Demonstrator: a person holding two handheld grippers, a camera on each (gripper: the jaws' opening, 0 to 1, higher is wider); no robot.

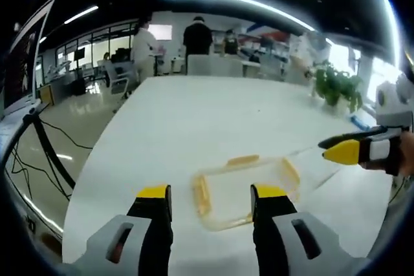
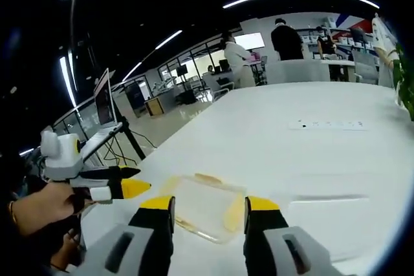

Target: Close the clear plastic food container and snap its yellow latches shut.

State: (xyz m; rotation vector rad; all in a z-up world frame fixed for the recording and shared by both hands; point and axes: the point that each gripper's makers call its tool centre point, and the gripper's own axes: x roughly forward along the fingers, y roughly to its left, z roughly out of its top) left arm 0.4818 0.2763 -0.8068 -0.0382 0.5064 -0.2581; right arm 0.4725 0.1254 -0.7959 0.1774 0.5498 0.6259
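With the container (image 1: 246, 189) flat near the table's (image 1: 194, 114) near edge (latches (image 1: 202, 193) unsnapped, I think), I hold left gripper (image 1: 210, 201) and right gripper (image 2: 210, 211) parted, empty, flanking it to press.

We see a white bench (image 1: 194, 121), glossy and plain. On it the food container (image 1: 246, 189) is clear plastic with a faint amber tint, and its latches (image 1: 202, 193) are yellow. Our left gripper (image 1: 210, 201) has black fingers (image 1: 154, 224) with yellow tips over pale grey housings; our right gripper (image 2: 208, 211) bears the same black, yellow and grey. The potted plant (image 1: 336, 85) is green. The floor (image 1: 71, 127) is pale beige with black cables across it. One person (image 1: 197, 37) wears black, another (image 1: 142, 46) white. The ceiling is dark with white light strips.
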